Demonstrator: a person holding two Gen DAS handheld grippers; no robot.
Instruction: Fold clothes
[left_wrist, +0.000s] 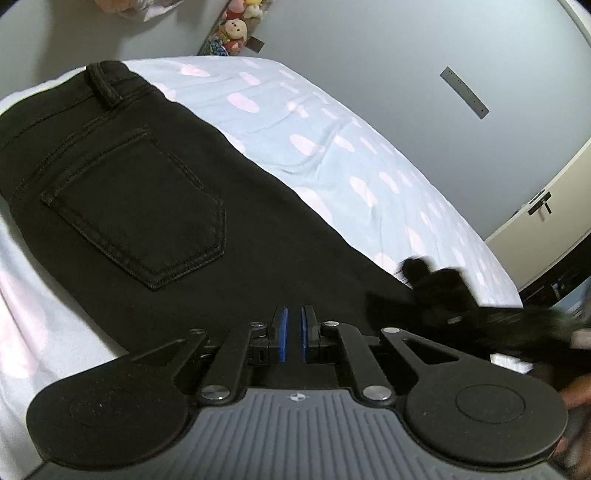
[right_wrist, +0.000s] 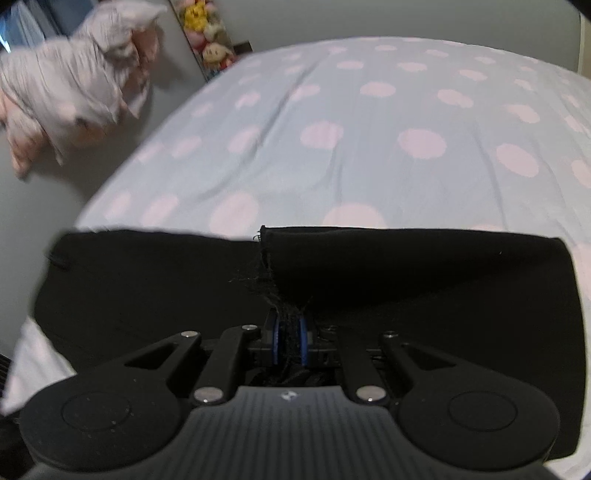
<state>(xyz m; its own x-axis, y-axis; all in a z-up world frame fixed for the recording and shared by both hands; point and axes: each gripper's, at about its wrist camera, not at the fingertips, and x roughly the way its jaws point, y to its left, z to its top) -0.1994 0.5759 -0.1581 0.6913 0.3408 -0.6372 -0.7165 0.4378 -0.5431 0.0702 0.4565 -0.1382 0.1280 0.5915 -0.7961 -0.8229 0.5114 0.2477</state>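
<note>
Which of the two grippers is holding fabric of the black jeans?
The right gripper: frayed hem threads of the black jeans are pinched between its blue pads. The left gripper shows an empty narrow gap above the jeans.

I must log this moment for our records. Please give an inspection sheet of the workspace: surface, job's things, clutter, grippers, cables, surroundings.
Surface: bed sheet, pale blue with pink dots.
Job's things: black jeans lying flat, back pocket up.
Clutter: crumpled pale cloth beside the bed.
Grippers: left gripper nearly shut over the jeans, grip unclear; right gripper shut on frayed hem.
Cables: nothing seen.
Surroundings: grey wall, plush toys.
</note>
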